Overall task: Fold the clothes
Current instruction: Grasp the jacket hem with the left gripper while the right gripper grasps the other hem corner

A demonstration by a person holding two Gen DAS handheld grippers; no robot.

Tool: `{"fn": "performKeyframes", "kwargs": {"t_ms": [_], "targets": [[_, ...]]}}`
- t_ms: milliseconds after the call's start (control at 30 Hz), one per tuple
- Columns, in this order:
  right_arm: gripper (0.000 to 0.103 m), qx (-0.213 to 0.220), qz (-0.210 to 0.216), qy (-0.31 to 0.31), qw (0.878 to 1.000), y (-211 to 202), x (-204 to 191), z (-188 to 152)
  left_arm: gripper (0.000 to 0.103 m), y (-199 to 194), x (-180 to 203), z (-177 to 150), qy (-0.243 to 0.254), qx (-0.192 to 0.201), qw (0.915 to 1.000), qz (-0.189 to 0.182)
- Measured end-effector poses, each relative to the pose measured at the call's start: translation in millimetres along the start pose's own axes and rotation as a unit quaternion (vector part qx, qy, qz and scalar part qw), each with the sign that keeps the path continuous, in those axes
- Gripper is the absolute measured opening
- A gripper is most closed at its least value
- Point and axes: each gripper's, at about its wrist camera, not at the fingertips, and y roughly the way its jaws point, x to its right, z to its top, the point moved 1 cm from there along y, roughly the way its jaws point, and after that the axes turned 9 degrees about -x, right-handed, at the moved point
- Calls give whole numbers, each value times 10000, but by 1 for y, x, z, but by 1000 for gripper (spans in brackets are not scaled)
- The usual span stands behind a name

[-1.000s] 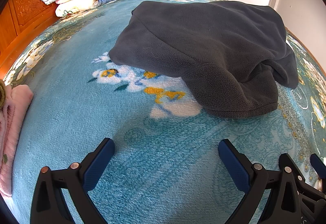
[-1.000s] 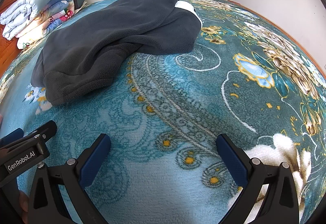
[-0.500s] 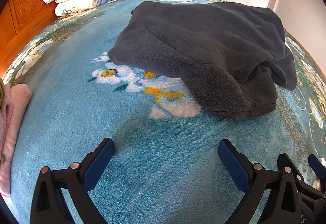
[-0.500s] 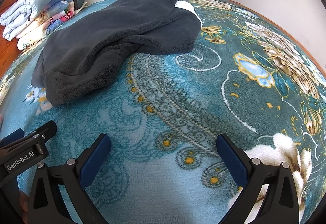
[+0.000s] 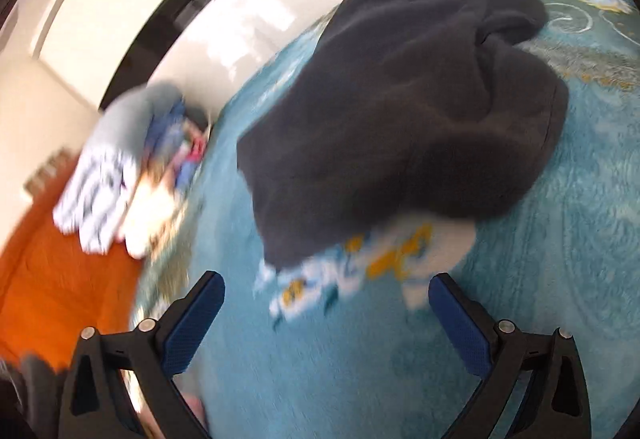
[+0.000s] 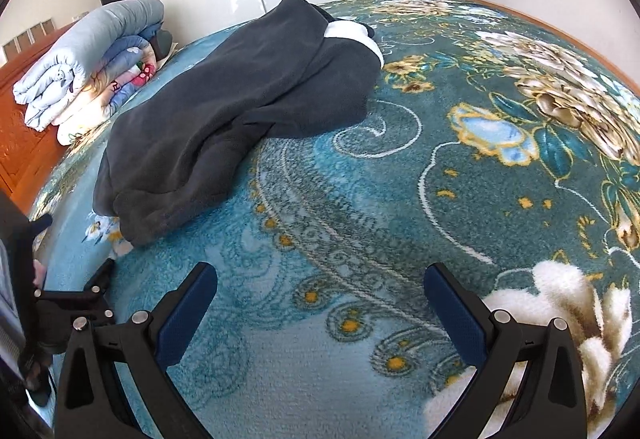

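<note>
A wide bed fills both views, covered with a teal floral blanket (image 6: 360,199), and white wardrobe doors stand behind it. A dark grey fleece garment (image 6: 224,127) lies on the blanket in a loose, long heap, not flat, with one thick end near the grippers and the other end far away toward the wardrobe. A stack of folded quilts (image 6: 88,59) rests at the head of the bed beside the orange wooden headboard (image 6: 20,143).

The left gripper (image 5: 326,315) has its jaws spread wide and holds nothing; it hovers over the blanket just before the near edge of the garment. The right gripper (image 6: 320,303) is also spread and empty, above bare blanket, apart from the garment.

The step in hand seems to be the approach, before any fold is started. The next move probably calls for each gripper to pinch an edge or corner of the fleece and to spread it flat.

The right wrist view is sharp and shows something white (image 6: 348,33) under the far end of the garment. The left wrist view is tilted and blurred; there the near hem over the blanket's white flower is closer.
</note>
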Motion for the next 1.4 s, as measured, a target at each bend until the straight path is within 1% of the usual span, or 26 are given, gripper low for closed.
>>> {"fn": "performKeyframes", "kwargs": {"t_ms": [33,100,133,167,200,233,267,300,333,367,400,467,567,633,700,833,967,1000,1067,1133,1200,1267,1333,1367,1400], "targets": [[103,23,-2,-14,10000,0,0,0,103,2,6,6,141,139,9997,138],[103,140,-16,-72,9999,-1,1,0,103,11,5,14,300,208,9993,67],[103,198,1,-90,9998,-2,1,0,103,11,11,22,233,213,9995,-35],[103,283,15,-107,9995,-3,2,0,103,10,12,27,135,245,9996,-7],[103,364,27,-121,9993,-5,4,0,94,13,15,29,106,278,9995,126],[103,401,38,-115,9991,-6,5,0,73,17,18,30,89,311,9991,273],[103,371,63,-82,9993,-6,7,1,60,36,33,28,121,269,9989,367],[103,344,101,-45,9993,-6,8,1,34,40,37,28,109,209,9992,329],[103,320,132,-14,9994,-6,10,2,12,40,38,28,-17,197,9995,234],[103,313,150,2,9994,-6,10,2,11,39,39,27,-162,193,9996,133],[103,329,170,8,9993,-7,11,2,10,34,46,31,-349,246,9990,134],[103,364,220,1,9991,-10,12,1,9,31,49,32,-786,407,9960,87],[103,605,273,-224,9975,-29,10,-7,8,-1,27,38,-1262,700,9895,-119],[103,765,309,-373,9959,-41,8,-12,8,-22,-4,38,-1614,945,9817,-352],[103,925,345,-522,9937,-54,7,-17,8,-42,-35,38,-1966,1192,9714,-592],[103,1244,415,-820,9880,-79,4,-27,7,-90,-77,28,-2207,1623,9569,-969],[103,1612,456,-1149,9791,-105,-2,-40,7,-152,-95,2,-2206,1942,9476,-1256],[103,1777,385,-1303,9747,-112,-9,-47,7,-163,-98,-3,-2229,2009,9452,-1287],[103,1864,225,-1551,9699,-121,-26,-53,7,-186,-104,-14,-2218,2127,9432,-1264],[103,2026,64,-1690,9645,-132,-40,-56,7,-204,-109,-23,-2223,2163,9415,-1319],[103,2180,35,-1706,9609,-144,-49,-57,7,-214,-122,-36,-2318,2091,9375,-1539],[102,2230,58,-1596,9616,-155,-59,-57,7,-219,-132,-47,-2405,1985,9371,-1568],[83,2046,205,-1497,9671,-157,-67,-53,7,-218,-138,-56,-2473,1897,9361,-1631],[56,1968,194,-1494,9688,-158,-70,-52,7,-216,-142,-62,-2511,1830,9348,-1723],[37,1890,183,-1490,9704,-158,-74,-50,7,-213,-145,-67,-2550,1748,9334,-1823]]}}
